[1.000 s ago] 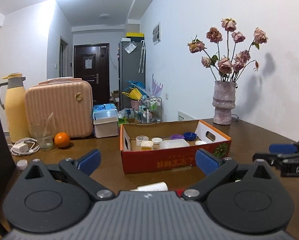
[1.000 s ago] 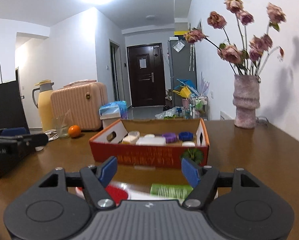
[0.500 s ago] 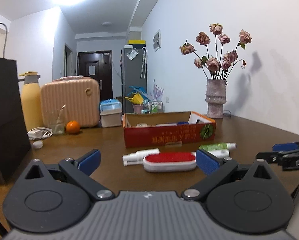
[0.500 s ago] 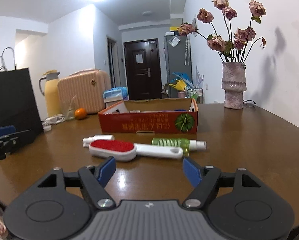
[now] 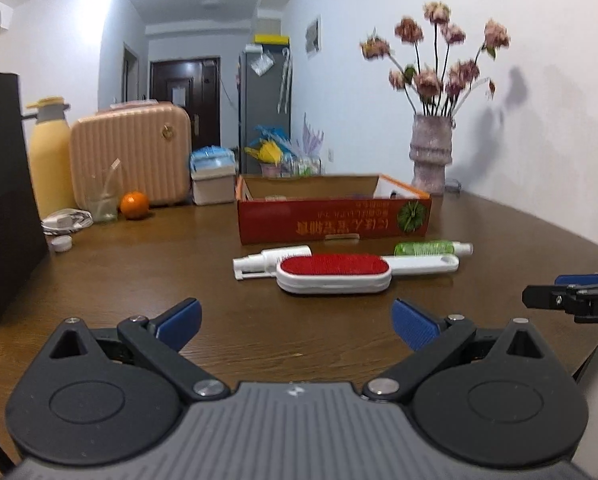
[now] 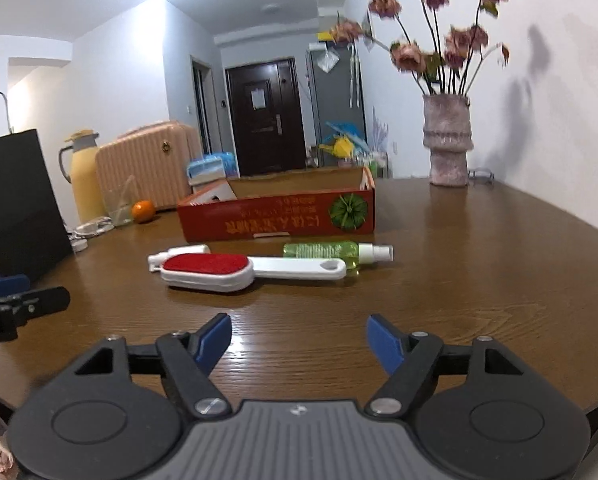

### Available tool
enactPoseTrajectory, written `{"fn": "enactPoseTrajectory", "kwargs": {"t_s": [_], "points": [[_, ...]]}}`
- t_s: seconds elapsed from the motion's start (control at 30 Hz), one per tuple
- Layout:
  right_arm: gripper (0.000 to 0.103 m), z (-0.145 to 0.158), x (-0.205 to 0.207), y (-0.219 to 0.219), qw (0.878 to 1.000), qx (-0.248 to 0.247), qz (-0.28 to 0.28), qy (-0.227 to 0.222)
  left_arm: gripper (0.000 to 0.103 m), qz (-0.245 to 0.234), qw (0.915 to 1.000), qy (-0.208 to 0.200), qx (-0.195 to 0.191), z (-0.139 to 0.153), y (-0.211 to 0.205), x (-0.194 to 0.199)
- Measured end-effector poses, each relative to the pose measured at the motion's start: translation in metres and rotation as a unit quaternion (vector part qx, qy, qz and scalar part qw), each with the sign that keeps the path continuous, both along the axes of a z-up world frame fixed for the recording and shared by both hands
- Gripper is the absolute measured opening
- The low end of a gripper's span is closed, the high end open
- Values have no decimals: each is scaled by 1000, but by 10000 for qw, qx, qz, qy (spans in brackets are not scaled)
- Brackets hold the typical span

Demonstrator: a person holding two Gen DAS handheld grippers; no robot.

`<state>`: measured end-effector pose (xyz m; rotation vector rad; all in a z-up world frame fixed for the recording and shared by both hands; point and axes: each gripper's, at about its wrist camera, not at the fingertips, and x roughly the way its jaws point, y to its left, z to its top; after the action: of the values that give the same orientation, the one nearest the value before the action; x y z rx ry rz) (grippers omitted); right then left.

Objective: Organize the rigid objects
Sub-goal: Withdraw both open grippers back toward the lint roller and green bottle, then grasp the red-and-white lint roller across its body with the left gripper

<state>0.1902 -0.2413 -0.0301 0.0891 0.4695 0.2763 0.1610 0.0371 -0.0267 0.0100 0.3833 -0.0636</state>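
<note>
On the wooden table, before the red cardboard box, lie one red-faced white lint brush, one white spray bottle and one green spray bottle. Left gripper and right gripper gape wide, empty.

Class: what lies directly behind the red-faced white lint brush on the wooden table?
A white spray bottle and a green spray bottle lie behind the lint brush; its body hides part of each.
</note>
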Motion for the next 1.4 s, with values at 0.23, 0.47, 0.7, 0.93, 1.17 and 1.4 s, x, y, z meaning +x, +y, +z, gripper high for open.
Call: {"fn": "enactPoseTrajectory", "kwargs": {"t_s": [0.23, 0.47, 0.7, 0.93, 1.17, 1.4], "points": [[61, -4, 52, -9, 9991, 135, -178, 355, 92, -204, 9979, 553, -286, 0, 6, 67], [44, -4, 115, -9, 9983, 169, -191, 516, 72, -280, 9913, 1145, -588, -4, 19, 150], [28, -17, 166, -5, 9959, 24, -269, 864, 63, -357, 9842, 1518, -841, -16, 24, 195], [24, -25, 182, -3, 9941, 90, -206, 1062, 61, -487, 9799, 1632, -1038, -22, 27, 206], [24, -30, 187, -10, 9921, 313, -236, 1190, 63, -571, 9700, 1835, -1490, -25, 37, 212], [14, -32, 184, -10, 9917, 498, -188, 1171, 62, -580, 9711, 1796, -1464, -24, 35, 207]]}}
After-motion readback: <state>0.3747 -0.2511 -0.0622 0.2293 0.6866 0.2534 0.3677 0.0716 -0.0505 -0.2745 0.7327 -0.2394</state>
